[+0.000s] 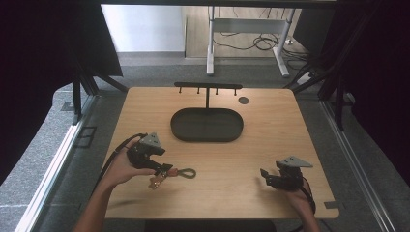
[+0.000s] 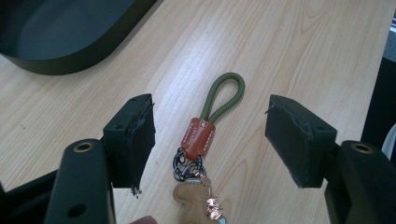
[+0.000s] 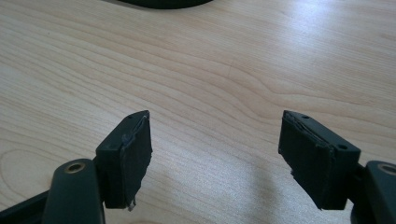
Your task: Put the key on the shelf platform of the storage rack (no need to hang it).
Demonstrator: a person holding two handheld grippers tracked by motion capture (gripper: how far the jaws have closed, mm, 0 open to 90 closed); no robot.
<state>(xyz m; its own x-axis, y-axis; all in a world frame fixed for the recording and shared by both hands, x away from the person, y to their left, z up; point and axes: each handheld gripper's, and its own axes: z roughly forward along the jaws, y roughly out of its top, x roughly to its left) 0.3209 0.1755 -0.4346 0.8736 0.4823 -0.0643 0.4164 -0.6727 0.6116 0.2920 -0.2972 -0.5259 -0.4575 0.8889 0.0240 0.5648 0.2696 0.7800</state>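
Left gripper (image 2: 210, 140) sits lower left in the high view, jaws spread wide either side of the keychain (image 2: 198, 154), pads clear of it; the keychain lies flat on the table (image 1: 270, 130), green cord loop, orange stitched leather tab, dark metal rings, tan charm; nothing blocks it; the smooth black oval tray (image 1: 207, 124) sits upper centre, its peg rack (image 1: 208, 87) behind; right gripper (image 3: 215, 154), lower right, gapes over bare pale wood grain.
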